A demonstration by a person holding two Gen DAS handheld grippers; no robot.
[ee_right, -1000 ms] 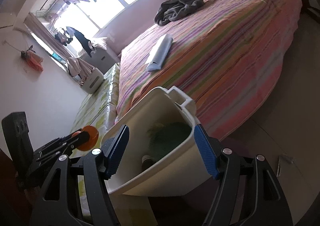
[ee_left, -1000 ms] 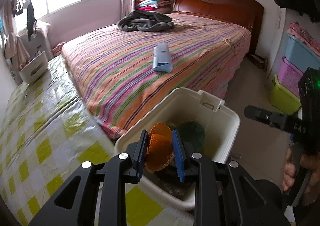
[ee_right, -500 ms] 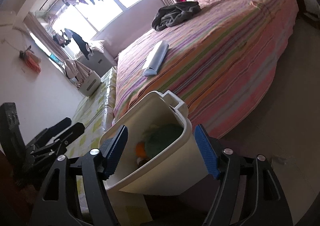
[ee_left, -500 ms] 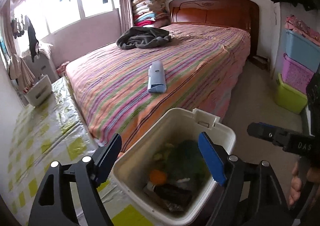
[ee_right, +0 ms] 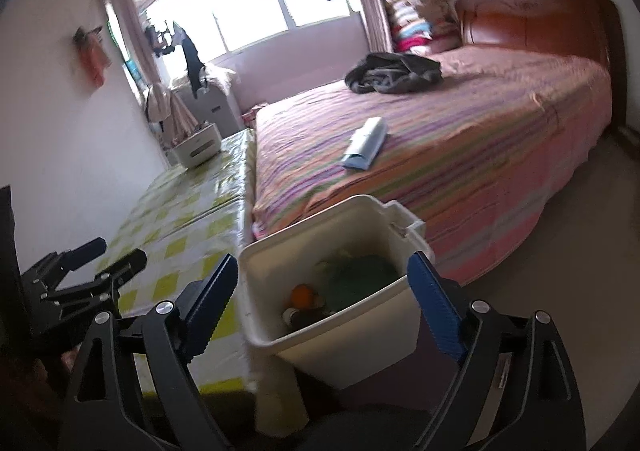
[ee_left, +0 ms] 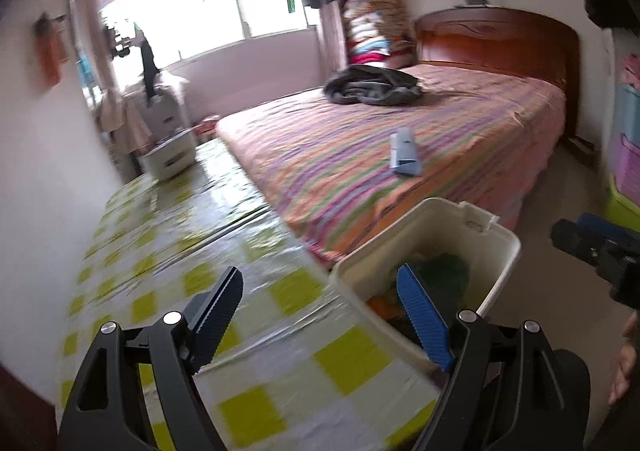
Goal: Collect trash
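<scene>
Right wrist view: bin (ee_right: 332, 351) lower centre already holds orange scrap (ee_right: 301, 294); both claws, left (ee_left: 320, 317) and right (ee_right: 322, 305), wide, empty; blue packet (ee_right: 366, 143) on bed (ee_right: 500, 139) maybe left.

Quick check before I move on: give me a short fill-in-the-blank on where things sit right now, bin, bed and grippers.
1. The orange piece lies inside the ____.
2. The dark bundle of cloth rests on the ____.
3. The left gripper holds ____.
4. The bin stands between the bed and the checked ____.

Missing words: bin; bed; nothing; table
</scene>
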